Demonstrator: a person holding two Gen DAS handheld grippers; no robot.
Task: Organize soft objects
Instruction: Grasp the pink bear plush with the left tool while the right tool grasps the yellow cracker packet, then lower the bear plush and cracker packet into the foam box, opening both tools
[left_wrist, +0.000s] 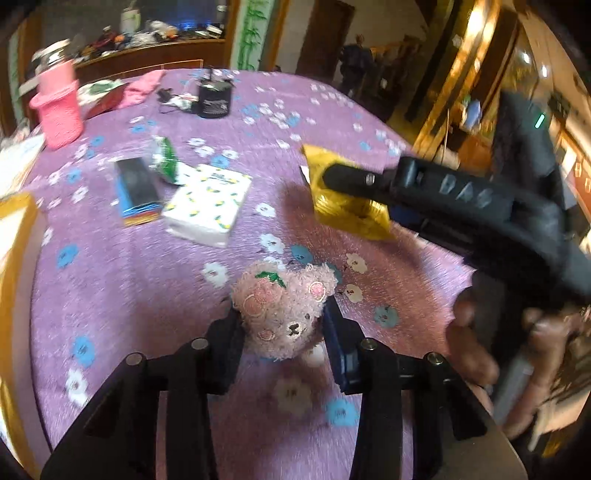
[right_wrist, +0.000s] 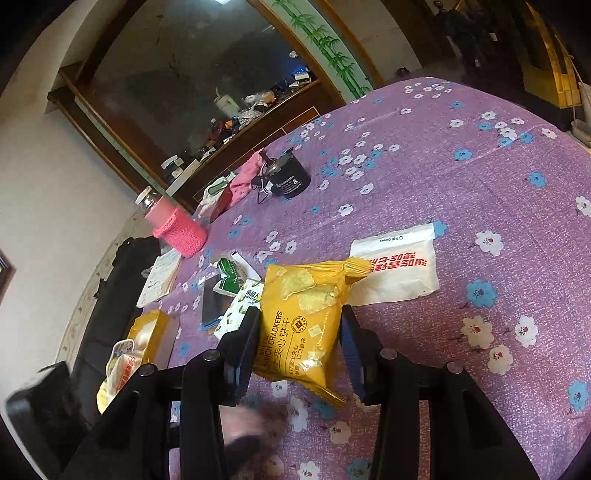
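Note:
A pink plush bear (left_wrist: 284, 306) lies on the purple flowered tablecloth (left_wrist: 129, 280). My left gripper (left_wrist: 282, 314) is shut on its head, one finger against each side. My right gripper (right_wrist: 299, 317) is shut on a yellow packet of sandwich crackers (right_wrist: 295, 295) and holds it above the cloth. In the left wrist view that gripper (left_wrist: 343, 192) reaches in from the right with the yellow packet (left_wrist: 354, 218) lifted beyond the bear. A person's hand (left_wrist: 476, 350) grips its handle.
On the cloth lie a lemon-print tissue pack (left_wrist: 207, 206), a dark box (left_wrist: 136, 192), a green-white wrapper (left_wrist: 166, 158), a white pouch with red print (right_wrist: 399, 266), a black can (left_wrist: 214, 98) and a pink-sleeved bottle (left_wrist: 59, 107). A yellow box (right_wrist: 147, 339) stands at the left edge.

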